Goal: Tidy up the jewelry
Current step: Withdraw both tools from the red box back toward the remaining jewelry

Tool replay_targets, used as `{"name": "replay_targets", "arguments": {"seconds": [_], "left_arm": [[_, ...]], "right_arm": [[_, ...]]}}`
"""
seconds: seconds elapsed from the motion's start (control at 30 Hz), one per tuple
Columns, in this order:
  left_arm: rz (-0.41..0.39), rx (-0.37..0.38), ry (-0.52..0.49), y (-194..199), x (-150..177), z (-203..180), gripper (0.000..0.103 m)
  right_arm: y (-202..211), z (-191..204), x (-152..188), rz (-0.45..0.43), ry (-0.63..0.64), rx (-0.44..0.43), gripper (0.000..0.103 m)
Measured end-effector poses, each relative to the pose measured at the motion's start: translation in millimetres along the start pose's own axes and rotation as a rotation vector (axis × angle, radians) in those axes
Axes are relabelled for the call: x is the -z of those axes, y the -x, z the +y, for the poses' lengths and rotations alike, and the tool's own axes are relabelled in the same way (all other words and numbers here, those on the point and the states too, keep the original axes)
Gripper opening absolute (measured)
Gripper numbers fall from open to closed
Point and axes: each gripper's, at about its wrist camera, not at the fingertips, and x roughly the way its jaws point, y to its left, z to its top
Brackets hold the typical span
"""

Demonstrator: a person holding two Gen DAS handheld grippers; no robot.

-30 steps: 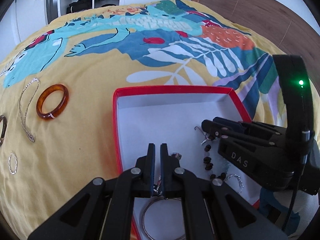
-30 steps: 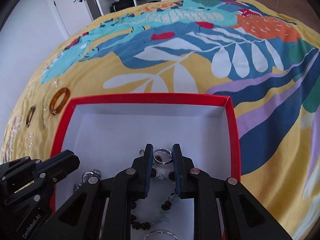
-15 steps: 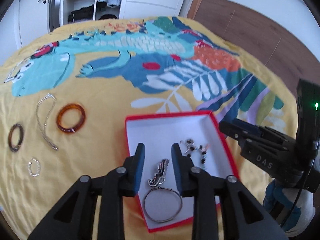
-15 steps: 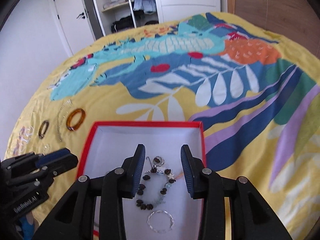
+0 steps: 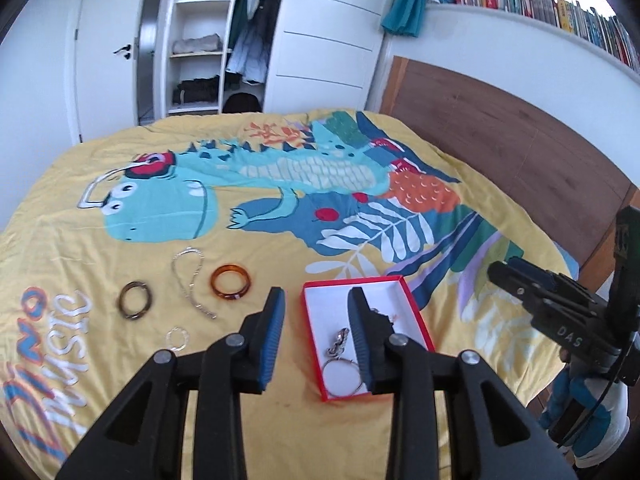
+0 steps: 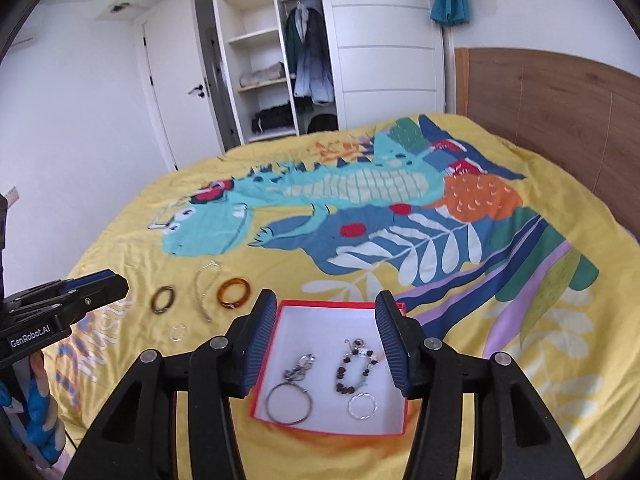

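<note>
Both the left gripper [image 5: 316, 336] and right gripper [image 6: 326, 344] had just opened, empty; the amber bangle [image 5: 231, 282] lay far-left of the red box [image 5: 416, 312], nearer the left.

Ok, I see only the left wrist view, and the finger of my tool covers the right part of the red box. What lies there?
Observer: A beaded bracelet lies in the right half of the red box.
Operator: Is anything else near it?
Observer: Yes, a small twisted silver ring lies just in front of it, toward the near edge of the box.
Operator: And the right tool, does it hold something?
Observer: No. The right tool is open; its jaws have just been opening, and nothing is between them.
</note>
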Motion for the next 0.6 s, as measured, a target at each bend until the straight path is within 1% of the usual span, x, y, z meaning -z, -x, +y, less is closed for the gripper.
{"name": "replay_targets", "arguments": {"seconds": [0.17, 0.3, 0.4, 0.6], "left_arm": [[-0.059, -0.069, 0.011, 59.1, 20.3, 12.0, 0.031], [-0.113, -0.157, -0.013, 101.4, 44.2, 14.2, 0.040], [-0.145, -0.200, -0.026, 124.4, 59.2, 14.7, 0.040], [-0.200, -0.267, -0.013, 160.3, 82.2, 20.2, 0.040]], "right_arm": [[43.6, 24.3, 10.9, -0.044, -0.004, -0.038, 0.052], [72.5, 46.8, 25.3, -0.067, -0.002, -0.072, 0.053], [85.6, 58.8, 33.3, -0.080, 0.005, -0.088, 0.053], [110.1, 84.4, 49.2, -0.095, 0.034, -0.112, 0.053]]}}
